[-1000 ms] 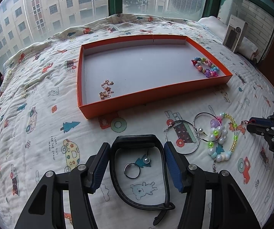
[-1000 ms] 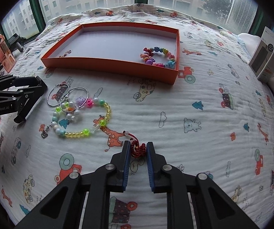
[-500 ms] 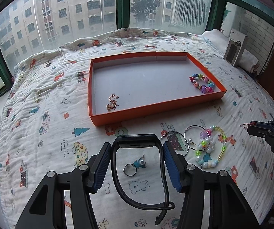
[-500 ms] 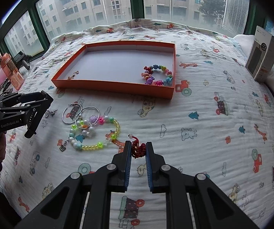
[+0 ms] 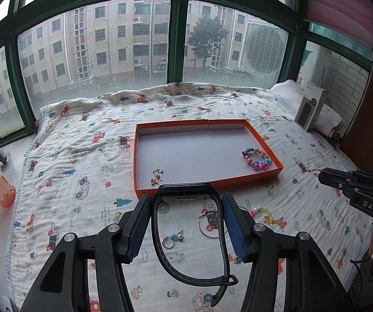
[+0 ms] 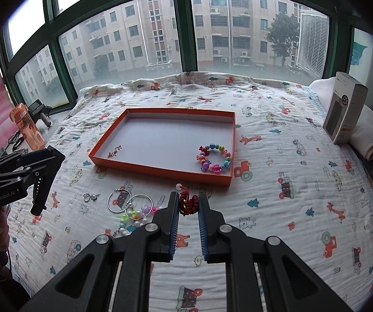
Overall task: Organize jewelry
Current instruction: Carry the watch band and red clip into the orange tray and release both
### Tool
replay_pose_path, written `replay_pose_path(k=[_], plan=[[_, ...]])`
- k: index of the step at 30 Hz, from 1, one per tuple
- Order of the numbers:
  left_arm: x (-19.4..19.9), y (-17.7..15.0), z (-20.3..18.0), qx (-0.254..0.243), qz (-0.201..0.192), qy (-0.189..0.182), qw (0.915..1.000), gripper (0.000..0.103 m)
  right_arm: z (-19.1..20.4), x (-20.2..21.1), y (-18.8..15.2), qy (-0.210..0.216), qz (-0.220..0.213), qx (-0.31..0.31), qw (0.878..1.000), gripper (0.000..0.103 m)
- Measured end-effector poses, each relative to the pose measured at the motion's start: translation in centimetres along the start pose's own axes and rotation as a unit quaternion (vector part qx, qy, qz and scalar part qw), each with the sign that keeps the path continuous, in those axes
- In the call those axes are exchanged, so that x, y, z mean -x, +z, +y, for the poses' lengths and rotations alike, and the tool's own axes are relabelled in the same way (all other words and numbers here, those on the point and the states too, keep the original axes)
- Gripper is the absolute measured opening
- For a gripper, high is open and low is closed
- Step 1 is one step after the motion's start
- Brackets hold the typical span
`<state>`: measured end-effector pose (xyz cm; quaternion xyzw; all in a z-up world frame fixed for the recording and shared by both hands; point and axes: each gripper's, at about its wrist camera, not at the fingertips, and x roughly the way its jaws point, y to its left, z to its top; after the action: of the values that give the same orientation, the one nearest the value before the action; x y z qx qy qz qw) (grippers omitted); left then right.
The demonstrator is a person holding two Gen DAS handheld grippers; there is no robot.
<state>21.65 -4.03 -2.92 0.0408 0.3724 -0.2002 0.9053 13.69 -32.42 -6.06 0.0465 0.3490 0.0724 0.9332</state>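
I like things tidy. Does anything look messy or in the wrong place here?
Yes. The hoop earrings, a small ring and a pastel bead bracelet lie loose on the quilt, outside the orange tray where the colourful bead bracelet already sits.

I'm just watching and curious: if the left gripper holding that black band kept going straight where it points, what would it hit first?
Probably the near wall of the orange tray. The left gripper, shut on the black band, points down toward that edge, near the small gold piece. Depth is hard to judge, so it might meet the quilt just short of it.
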Motion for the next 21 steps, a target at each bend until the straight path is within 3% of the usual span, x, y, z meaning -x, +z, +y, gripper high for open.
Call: replay_pose_path(k=[11,21], plan=[[3.1,1.4,-0.3,0.035,-0.04,0.015,0.9985,0.059,0.4,1.5,1.6,-0.002,-0.04,0.007,0.999,0.017],[2.1,3.9,-0.4,0.031,-0.06,0.036,0.9971,0.059,0.3,0.8,3.4,-0.004,-0.058,0.012,0.998,0.017]])
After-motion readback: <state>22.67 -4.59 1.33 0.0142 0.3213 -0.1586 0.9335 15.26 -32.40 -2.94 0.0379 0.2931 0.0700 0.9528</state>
